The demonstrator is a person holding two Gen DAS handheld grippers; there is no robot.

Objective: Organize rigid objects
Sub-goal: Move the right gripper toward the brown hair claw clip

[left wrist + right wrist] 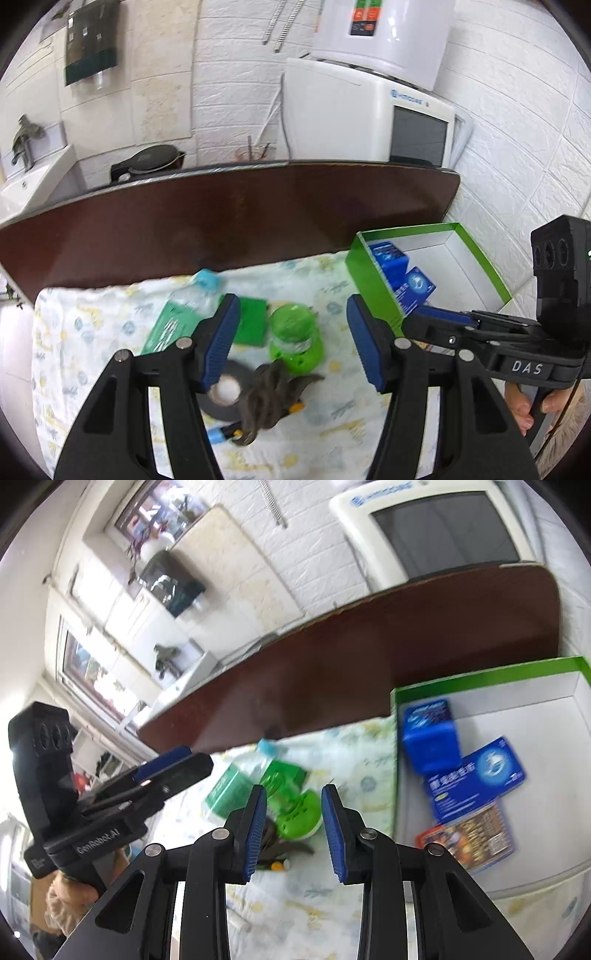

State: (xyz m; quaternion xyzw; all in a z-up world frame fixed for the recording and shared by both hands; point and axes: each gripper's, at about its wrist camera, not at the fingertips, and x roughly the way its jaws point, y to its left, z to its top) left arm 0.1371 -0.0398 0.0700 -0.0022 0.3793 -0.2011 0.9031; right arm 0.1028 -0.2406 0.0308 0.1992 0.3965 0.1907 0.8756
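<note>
My left gripper (293, 343) is open and empty above a patterned cloth (92, 332). Under it lie a green round plastic piece (295, 339), a green flat pack (173, 325), a black tape roll (221, 395) and a grey tangled bundle (273, 395). My right gripper (294, 829) also stands open with nothing between its blue pads. To its right sits a green-rimmed box (480, 679) holding a blue cube box (430, 738), a blue flat pack (476, 775) and a colourful pack (476, 838). Each gripper shows in the other's view, the right gripper (421, 319) and the left gripper (184, 762).
A clear bottle with a blue cap (207, 280) lies at the cloth's far edge against a dark brown tabletop (221, 221). Behind it stand a white appliance (369, 110), a black kettle (147, 162) and a sink (29, 177). A white brick wall (535, 147) closes the right side.
</note>
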